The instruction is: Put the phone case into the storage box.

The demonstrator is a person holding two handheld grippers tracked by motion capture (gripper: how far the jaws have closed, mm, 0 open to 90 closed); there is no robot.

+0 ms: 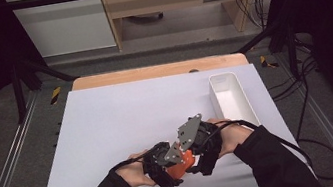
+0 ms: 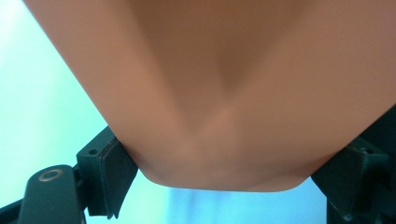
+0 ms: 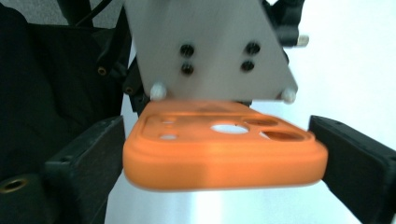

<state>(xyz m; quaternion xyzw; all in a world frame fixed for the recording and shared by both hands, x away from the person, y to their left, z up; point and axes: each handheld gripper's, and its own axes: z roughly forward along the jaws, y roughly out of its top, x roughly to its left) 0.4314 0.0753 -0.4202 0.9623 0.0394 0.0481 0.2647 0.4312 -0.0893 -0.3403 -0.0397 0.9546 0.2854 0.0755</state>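
Both grippers meet over the near edge of the white worktop [image 1: 109, 128], a little right of its middle, with an orange phone case [image 1: 182, 164] between them. On the case's left, the left gripper [image 1: 173, 166] is clamped on it: in the left gripper view the two black pads press against either side of the blurred orange shell, which bulges up between them. Opposite it, the right gripper [image 3: 219, 154] has its jaws apart, one on each side of the case's end; the jaw on the right of its view stands just clear of the edge, the one on the left sits very close, and I cannot tell whether that one touches. A grey three-cornered plate on the left gripper rises just behind the case. Camera cut-outs show in the case's upper face. Along the worktop's right edge lies a long white tray [image 1: 240, 94], well apart from the case.
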